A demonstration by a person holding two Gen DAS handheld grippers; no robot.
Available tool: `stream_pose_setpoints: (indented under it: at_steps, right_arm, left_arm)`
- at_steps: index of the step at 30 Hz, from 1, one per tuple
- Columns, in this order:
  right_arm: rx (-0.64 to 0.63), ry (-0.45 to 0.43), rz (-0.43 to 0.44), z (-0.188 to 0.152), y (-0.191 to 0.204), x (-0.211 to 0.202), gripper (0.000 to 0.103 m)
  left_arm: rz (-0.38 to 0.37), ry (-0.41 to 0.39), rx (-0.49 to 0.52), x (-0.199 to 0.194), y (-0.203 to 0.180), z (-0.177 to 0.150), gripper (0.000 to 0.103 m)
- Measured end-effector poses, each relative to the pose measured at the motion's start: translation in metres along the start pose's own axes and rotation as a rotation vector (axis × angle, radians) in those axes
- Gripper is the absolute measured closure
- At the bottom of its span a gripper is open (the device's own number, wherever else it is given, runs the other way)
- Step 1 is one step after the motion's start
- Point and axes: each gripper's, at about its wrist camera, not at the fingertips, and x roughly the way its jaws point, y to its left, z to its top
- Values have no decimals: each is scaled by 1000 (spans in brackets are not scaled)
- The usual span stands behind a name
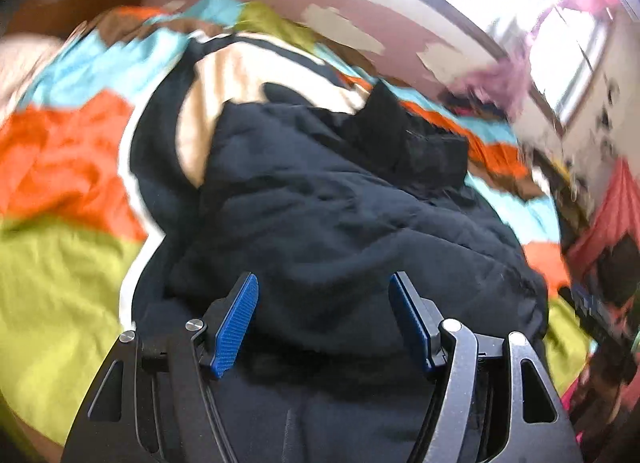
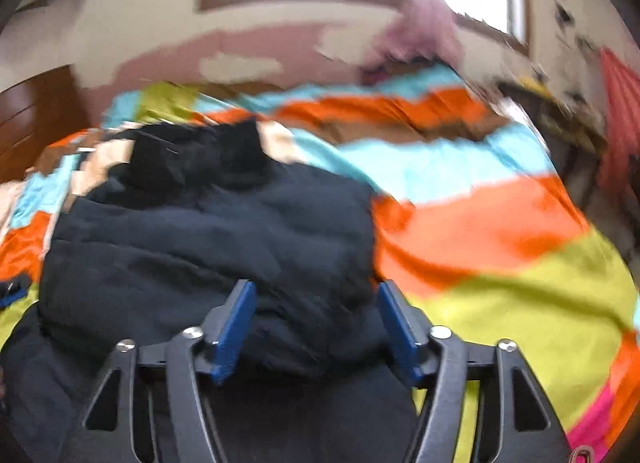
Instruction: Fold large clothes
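The dark navy jacket lies on the bed's striped cover, its long axis running straight away from the left tool, with the collar end farthest off and the near edge passing under the tool's body. From the right tool the jacket sits ahead and to its left side, again lengthwise away from it, with the collar at the far end. The fabric is quilted and puffy, bunched in soft folds, and a cream lining with dark edging shows beyond the folded part in the left view. Both tools stand wide apart, blue pads bare, with jacket cloth seen in the gap between them; whether either pad touches the cloth cannot be told. Both views are smeared by motion blur, so seams and fastenings are unreadable. The jacket's near hem is cut off behind each tool. The cover has orange, turquoise, lime and brown bands.
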Motion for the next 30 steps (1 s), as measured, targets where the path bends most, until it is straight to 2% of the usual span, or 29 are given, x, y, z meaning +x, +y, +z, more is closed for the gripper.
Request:
stream_pose_setpoints:
  at_steps: [2,5,9,14,17,27,30]
  right_arm:
    - [-33,19,66,7,20,17,40]
    - [-34,65,166,11,41,49,40]
    - [-89,138,181,3,51,89,40]
    - [-82,150,255,-13,41,114,36]
    - [-87,139,250,-20,43,117,36]
    - [-78,130,254,-25,41,125,36]
    - [-81,126,251,-26,41,125,35]
  left_arm:
    - [48,24,73,15,-17,10,41]
    - [68,64,117,45,-30,17,41]
    - [119,113,167,79,-30,7,41]
    - [165,88,229,98,-29,-14,34]
    - [198,86,247,105,-29,-18,31]
    - [219,85,238,115,-27,-20,23]
    - [213,80,215,113,-23,-20,15]
